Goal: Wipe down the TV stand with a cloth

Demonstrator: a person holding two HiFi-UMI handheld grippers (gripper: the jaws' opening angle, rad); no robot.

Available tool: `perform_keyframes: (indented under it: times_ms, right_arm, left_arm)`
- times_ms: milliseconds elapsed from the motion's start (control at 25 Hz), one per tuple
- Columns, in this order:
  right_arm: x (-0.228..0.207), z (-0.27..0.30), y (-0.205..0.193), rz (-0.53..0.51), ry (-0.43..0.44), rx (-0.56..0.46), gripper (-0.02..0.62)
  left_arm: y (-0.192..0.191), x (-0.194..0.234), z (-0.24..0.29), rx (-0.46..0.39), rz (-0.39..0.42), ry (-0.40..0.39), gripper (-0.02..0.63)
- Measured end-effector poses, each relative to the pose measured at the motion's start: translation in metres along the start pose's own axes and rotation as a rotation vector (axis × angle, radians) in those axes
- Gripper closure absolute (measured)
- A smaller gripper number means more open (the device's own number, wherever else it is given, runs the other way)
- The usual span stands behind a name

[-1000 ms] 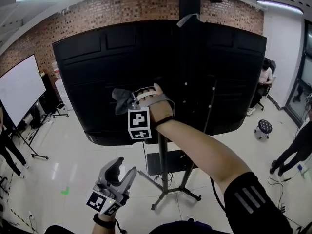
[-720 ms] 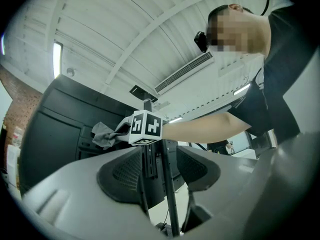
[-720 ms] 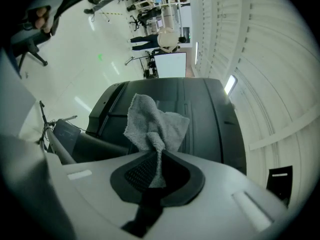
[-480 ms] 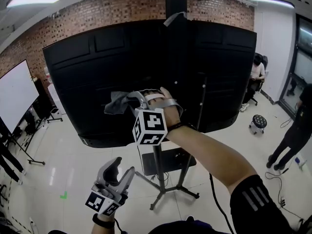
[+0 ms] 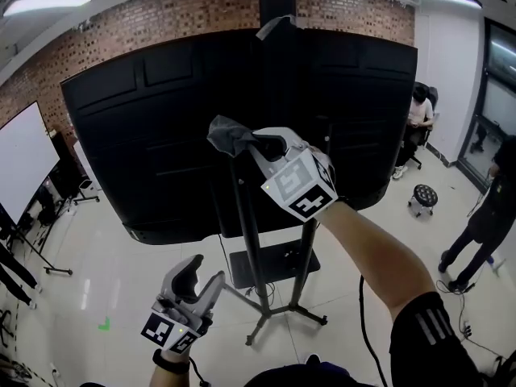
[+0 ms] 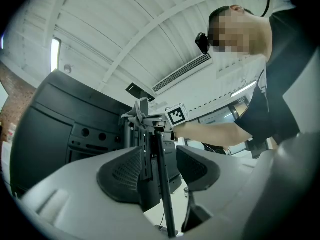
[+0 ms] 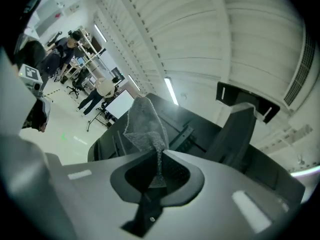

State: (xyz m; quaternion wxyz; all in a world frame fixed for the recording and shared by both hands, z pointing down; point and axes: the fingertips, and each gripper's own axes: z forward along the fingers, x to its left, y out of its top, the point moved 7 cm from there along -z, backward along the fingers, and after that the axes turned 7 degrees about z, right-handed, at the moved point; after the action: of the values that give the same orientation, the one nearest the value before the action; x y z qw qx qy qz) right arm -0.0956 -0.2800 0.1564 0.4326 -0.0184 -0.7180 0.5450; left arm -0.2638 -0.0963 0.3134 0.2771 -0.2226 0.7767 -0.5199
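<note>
Right gripper (image 5: 260,145) clamps cloth (image 5: 228,134), hiding TV stand (image 5: 248,240) pole top.

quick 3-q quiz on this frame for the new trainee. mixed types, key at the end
1. Multiple choice: what does the right gripper hold? A) a grey cloth B) a spray bottle C) nothing
2. True or false: the left gripper hangs low with its jaws apart and holds nothing.
3. Fill in: the wall behind the TV is made of ____.

Key: 1 A; 2 true; 3 brick.
</note>
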Motion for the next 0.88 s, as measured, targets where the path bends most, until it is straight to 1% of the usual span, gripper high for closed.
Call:
perform_keyframes:
  times_ms: [80,160,280,520,880]
  right_arm:
    - [-0.003,0.005,-0.012,0.028,0.004,0.018,0.572]
    - [0.002,0.011,-0.024,0.044,0.032,0.034,0.572]
    - [0.014,0.017,-0.042,0.042,0.071,0.064,0.572]
    - [0.034,0.024,-0.073,0.033,0.115,0.114,0.572]
    - [0.069,0.027,-0.119,0.071,0.198,0.182,0.572]
  left_arm:
    - [-0.002,-0.002,0.004,0.004,-0.001,-0.004,0.37]
    - [-0.003,-0.003,0.007,0.007,-0.002,0.001,0.367]
    - [-0.007,-0.004,0.008,0.019,-0.006,0.007,0.367]
    - [-0.018,-0.002,0.005,0.052,-0.018,0.027,0.365]
    - [-0.038,-0.004,0.0,0.102,-0.048,0.04,0.365]
